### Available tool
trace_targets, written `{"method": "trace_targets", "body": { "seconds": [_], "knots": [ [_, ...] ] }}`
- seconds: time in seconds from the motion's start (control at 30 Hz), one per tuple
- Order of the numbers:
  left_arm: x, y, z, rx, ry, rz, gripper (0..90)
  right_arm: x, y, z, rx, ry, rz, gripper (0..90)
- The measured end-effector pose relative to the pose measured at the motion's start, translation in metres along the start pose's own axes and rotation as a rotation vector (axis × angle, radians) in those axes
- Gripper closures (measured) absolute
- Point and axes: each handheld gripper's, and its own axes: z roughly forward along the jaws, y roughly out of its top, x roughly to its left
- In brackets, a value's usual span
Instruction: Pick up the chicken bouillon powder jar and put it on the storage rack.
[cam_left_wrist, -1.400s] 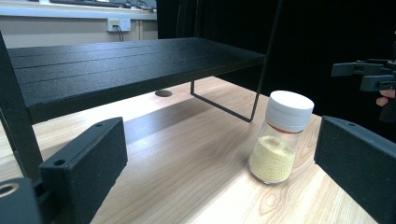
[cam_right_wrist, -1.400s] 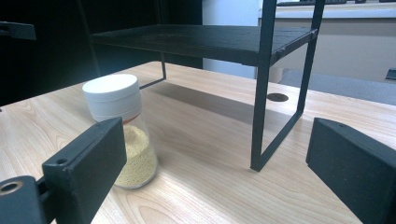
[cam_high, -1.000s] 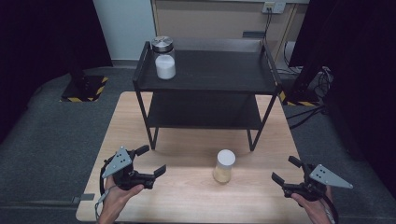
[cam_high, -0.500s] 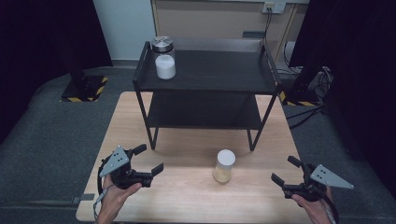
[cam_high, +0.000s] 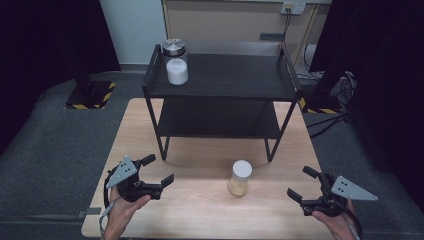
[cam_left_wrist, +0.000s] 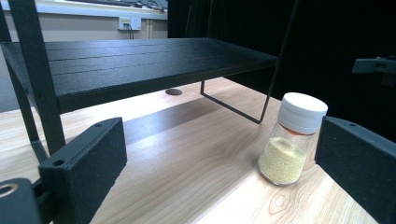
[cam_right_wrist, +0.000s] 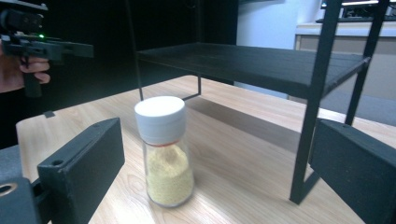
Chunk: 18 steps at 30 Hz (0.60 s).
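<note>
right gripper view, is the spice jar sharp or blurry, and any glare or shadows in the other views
Right gripper view: the spice jar is fairly sharp, its own jaws soft-edged up close, the left gripper dim against a dark backdrop. Left gripper view: the shelf rack casts a broad shadow on the table, with a bright sheen beside it. High view: even light on the wood, dark surroundings.

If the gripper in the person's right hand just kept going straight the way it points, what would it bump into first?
Probably the white-capped spice jar: in the right gripper view it stands upright on the table between the open jaws of the right gripper, slightly left of centre. Depth is hard to judge, so the left jaw might clip it.
</note>
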Motion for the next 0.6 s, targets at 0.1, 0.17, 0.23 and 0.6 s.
{"method": "trace_targets", "body": {
  "seconds": [0.1, 0.17, 0.23, 0.6],
  "knots": [
    [0.0, 0.0, 0.0, 0.004, -0.001, 0.003, 0.7, 0.001, 0.003, 0.002, -0.008, 0.009, 0.006, 4.0],
    [0.0, 0.0, 0.0, 0.004, -0.001, -0.001, 0.5, 0.001, 0.005, 0.003, -0.009, 0.015, 0.003, 4.0],
    [0.0, 0.0, 0.0, -0.002, 0.0, -0.006, 0.2, 0.0, 0.007, 0.005, -0.009, 0.022, 0.003, 4.0],
    [0.002, 0.0, 0.0, 0.002, -0.009, -0.011, 0.0, -0.002, 0.021, 0.018, 0.015, 0.064, -0.019, 4.1]
  ]
}}
